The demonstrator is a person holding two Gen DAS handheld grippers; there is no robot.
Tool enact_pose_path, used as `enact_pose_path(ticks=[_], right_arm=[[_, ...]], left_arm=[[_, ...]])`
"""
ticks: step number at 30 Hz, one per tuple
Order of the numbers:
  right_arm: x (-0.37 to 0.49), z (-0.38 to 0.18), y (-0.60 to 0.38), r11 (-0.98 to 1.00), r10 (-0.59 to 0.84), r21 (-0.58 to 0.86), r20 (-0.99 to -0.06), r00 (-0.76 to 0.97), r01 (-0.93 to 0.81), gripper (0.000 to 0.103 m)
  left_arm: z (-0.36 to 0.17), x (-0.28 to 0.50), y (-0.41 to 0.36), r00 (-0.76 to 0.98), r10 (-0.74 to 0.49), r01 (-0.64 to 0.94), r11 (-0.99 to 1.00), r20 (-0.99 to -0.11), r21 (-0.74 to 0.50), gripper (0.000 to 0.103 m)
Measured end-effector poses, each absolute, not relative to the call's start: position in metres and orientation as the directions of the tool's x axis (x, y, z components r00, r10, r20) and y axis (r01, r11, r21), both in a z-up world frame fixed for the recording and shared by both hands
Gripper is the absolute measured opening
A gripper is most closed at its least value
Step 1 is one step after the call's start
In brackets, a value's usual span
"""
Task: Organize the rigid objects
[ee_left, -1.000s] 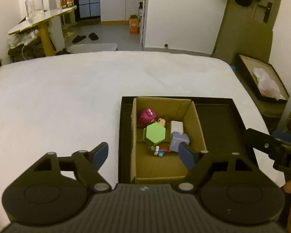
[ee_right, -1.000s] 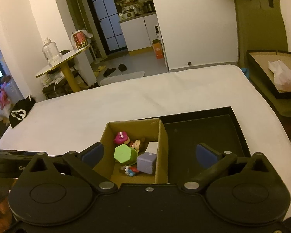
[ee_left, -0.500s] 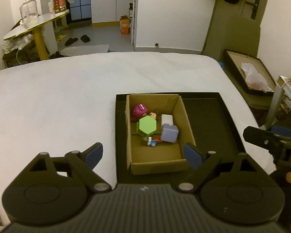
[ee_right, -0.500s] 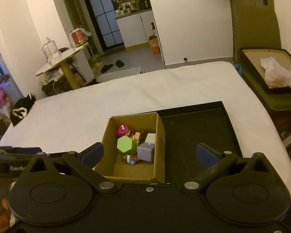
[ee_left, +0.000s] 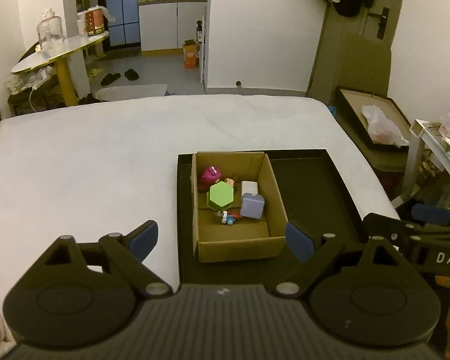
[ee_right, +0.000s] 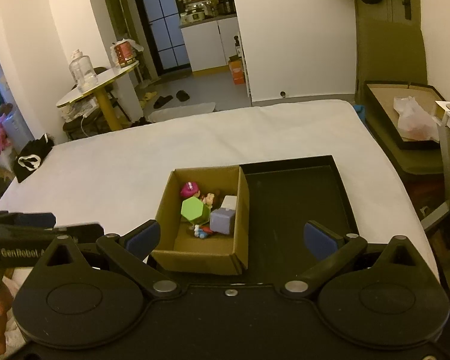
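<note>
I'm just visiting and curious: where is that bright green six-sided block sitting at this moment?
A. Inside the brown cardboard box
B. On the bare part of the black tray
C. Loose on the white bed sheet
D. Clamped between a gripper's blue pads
A: the green block sits inside the cardboard box, next to a purple cube, and neither gripper touches it.
</note>
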State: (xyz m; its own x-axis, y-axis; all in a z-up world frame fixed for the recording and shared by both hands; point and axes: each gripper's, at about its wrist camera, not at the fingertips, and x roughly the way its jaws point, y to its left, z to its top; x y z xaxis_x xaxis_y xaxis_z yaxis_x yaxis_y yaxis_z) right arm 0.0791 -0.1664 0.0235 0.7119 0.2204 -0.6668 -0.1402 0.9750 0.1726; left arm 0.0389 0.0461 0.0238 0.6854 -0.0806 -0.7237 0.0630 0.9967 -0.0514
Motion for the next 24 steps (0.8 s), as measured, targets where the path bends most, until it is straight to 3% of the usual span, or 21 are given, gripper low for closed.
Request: enact_pose_path(ticks=[24], right_arm=[[0.040,0.023,-0.168,0.986,0.167,0.127,-0.660,0.732,-0.111,0.103]], left_arm=[[0.013,0.004,0.057,0.679,-0.063,0.055,0.998,-0.731,-0.035,0.092]])
